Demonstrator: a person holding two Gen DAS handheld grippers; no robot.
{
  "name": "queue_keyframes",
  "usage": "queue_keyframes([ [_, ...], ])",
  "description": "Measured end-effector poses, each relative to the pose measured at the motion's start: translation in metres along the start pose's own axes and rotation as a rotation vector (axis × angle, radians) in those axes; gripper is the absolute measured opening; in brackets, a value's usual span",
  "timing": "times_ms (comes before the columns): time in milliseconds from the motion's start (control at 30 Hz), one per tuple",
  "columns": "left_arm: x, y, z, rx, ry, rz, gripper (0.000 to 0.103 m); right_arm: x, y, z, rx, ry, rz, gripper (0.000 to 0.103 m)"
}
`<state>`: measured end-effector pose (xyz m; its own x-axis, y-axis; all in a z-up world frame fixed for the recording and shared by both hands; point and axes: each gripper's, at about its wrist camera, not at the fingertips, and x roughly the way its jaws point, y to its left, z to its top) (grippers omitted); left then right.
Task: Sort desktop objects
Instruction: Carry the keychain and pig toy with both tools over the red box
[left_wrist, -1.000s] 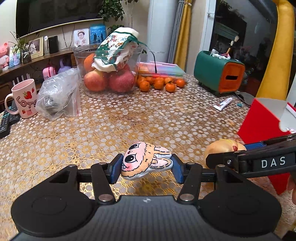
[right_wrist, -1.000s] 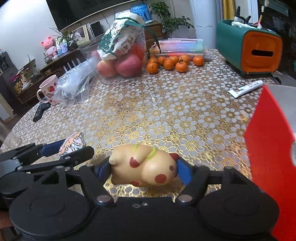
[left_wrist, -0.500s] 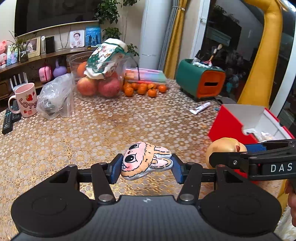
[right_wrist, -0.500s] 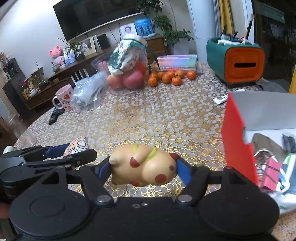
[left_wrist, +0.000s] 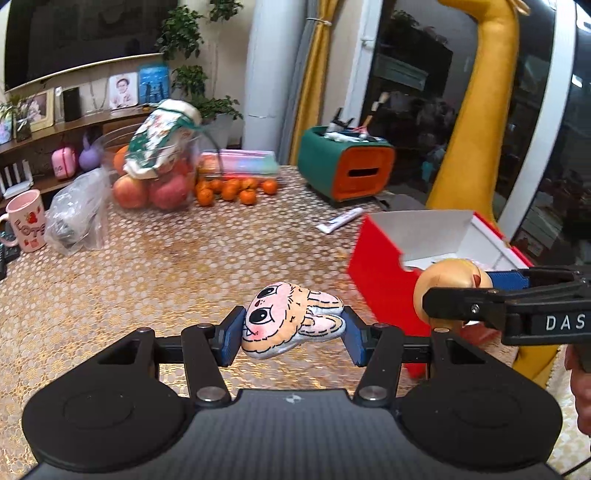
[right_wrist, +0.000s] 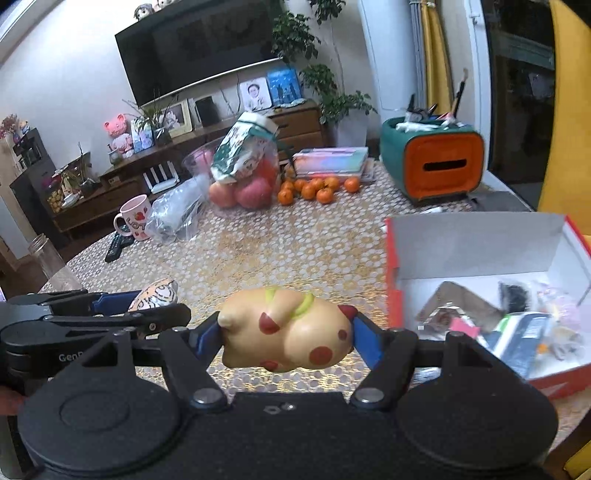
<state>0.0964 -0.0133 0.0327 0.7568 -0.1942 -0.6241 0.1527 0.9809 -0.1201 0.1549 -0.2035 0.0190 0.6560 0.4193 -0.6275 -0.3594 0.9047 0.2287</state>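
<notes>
My left gripper (left_wrist: 293, 334) is shut on a flat pink bunny-face charm (left_wrist: 291, 320) and holds it above the gold-patterned table (left_wrist: 166, 266). My right gripper (right_wrist: 286, 338) is shut on a tan squishy animal toy with red spots (right_wrist: 286, 332), also held above the table. That toy shows in the left wrist view (left_wrist: 448, 288) at the right, in front of an open red box (left_wrist: 384, 266). The box (right_wrist: 480, 251) lies to the right of my right gripper, with several small items inside. The bunny charm also shows at the left of the right wrist view (right_wrist: 155, 295).
At the far side stand a clear bowl of apples (right_wrist: 243, 184), several mandarins (right_wrist: 317, 186), a green and orange tissue box (right_wrist: 432, 162), a stack of pastel books (right_wrist: 332, 162), a plastic bag (right_wrist: 177, 210), a pink mug (right_wrist: 133, 218), a remote (right_wrist: 116, 245) and a tube (left_wrist: 340, 219).
Both grippers have risen higher above the table with their toys still held. The red box's open inside has come into view on the right.
</notes>
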Motion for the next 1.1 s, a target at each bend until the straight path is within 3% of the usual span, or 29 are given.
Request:
queue_keyframes([
  [700,0.030,-0.117,0.011,0.154,0.051,-0.137,0.054,-0.065,-0.102,-0.012,0.055,-0.070,-0.142,0.071],
  [1100,0.070,-0.174,0.021,0.260,0.096,-0.183,0.054,-0.069,-0.164,-0.016,0.109,-0.078,-0.229,0.071],
])
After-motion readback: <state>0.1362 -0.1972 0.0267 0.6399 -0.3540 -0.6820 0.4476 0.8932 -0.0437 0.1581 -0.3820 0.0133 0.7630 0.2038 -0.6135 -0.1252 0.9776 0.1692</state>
